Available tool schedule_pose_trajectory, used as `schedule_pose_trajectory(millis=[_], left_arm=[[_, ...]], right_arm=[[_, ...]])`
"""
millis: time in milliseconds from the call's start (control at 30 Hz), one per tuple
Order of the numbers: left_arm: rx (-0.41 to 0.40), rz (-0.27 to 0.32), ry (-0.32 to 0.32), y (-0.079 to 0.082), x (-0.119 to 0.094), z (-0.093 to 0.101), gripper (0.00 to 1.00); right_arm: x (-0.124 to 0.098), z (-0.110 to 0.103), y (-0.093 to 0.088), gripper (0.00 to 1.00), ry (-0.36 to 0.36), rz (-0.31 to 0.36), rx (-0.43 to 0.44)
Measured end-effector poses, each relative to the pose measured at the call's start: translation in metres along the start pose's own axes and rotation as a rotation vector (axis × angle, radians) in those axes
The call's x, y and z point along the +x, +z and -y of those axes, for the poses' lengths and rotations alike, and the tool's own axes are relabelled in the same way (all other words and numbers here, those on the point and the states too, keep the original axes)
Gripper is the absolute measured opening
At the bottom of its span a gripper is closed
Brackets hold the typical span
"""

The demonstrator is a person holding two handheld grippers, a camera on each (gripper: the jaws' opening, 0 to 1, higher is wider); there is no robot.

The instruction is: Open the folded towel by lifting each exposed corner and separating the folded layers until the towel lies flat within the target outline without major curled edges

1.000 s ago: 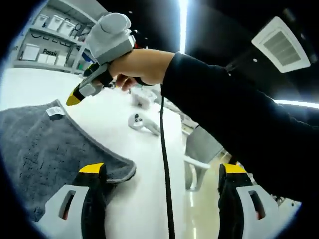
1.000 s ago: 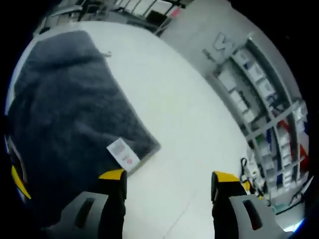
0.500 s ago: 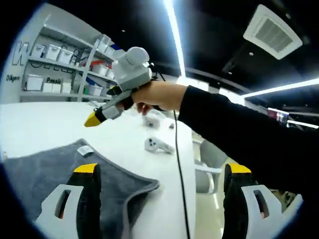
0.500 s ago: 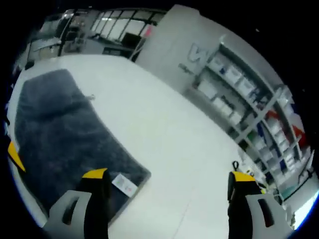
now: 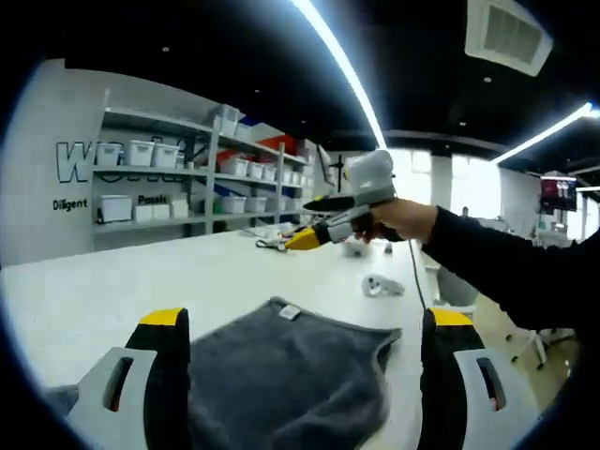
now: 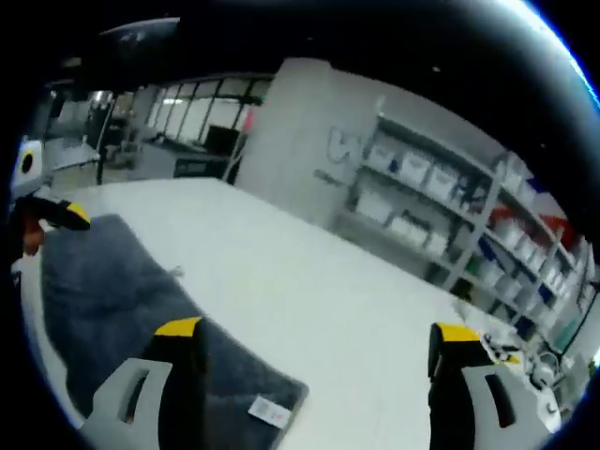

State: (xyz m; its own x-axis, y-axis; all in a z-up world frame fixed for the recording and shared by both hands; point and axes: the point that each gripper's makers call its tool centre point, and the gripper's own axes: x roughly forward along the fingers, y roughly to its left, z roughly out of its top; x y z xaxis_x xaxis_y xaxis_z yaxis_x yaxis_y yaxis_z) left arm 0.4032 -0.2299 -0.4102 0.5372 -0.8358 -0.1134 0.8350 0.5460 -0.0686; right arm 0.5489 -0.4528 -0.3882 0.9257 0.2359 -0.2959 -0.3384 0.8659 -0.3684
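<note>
Left gripper view shows my left gripper [image 5: 305,323] spread wide above the grey towel [image 5: 281,375] lying on the white table [image 5: 141,281]; my right gripper [image 6: 314,333] is also wide apart, holding nothing, over the towel's labelled corner

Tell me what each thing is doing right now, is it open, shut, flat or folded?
Towel: grey, spread on the white table, not held; whether folds remain cannot be told.
Towel tag: lying face up at the near corner.
Left gripper: open, empty, above the towel.
Right gripper: open, empty, raised off the table.
Shelf bins: standing in rows on the shelves.
</note>
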Motion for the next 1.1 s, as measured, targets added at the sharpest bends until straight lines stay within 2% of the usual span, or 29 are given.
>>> schedule_pose_trajectory(millis=[100,133,200,333,467,633,733,800,900,1000,1100], left_arm=[[0.021,0.026,0.083,0.014,-0.027,-0.037,1.0],[0.017,0.028,0.088,0.015,-0.03,-0.04,1.0],[-0.007,0.05,0.12,0.022,-0.048,-0.061,1.0],[-0.018,0.048,0.195,0.022,-0.081,-0.097,1.0],[-0.03,0.034,0.229,0.017,-0.101,-0.124,1.0],[-0.016,0.002,0.299,0.008,-0.122,-0.155,1.0],[-0.058,-0.019,0.31,-0.003,-0.131,-0.169,1.0],[-0.106,-0.01,0.334,-0.005,-0.142,-0.189,1.0],[-0.133,-0.012,0.378,-0.012,-0.16,-0.209,1.0],[-0.122,-0.024,0.406,-0.016,-0.179,-0.226,1.0],[-0.091,-0.05,0.431,-0.02,-0.198,-0.24,1.0]], right_arm=[[-0.002,-0.007,0.008,1.0,0.003,0.021,0.007],[-0.003,-0.009,0.01,1.0,0.001,0.027,0.006],[-0.006,-0.014,0.017,1.0,-0.002,0.048,-0.003],[-0.013,-0.018,0.024,1.0,-0.009,0.081,0.006],[-0.018,-0.014,0.028,1.0,-0.021,0.125,0.048],[-0.021,-0.008,0.018,1.0,-0.039,0.133,0.082],[-0.025,-0.002,0.009,1.0,-0.06,0.138,0.097],[-0.028,0.003,0.004,1.0,-0.075,0.139,0.111],[-0.031,0.007,-0.007,1.0,-0.08,0.127,0.146],[-0.035,0.012,-0.017,1.0,-0.104,0.101,0.145],[-0.044,0.015,-0.019,1.0,-0.127,0.097,0.126]])
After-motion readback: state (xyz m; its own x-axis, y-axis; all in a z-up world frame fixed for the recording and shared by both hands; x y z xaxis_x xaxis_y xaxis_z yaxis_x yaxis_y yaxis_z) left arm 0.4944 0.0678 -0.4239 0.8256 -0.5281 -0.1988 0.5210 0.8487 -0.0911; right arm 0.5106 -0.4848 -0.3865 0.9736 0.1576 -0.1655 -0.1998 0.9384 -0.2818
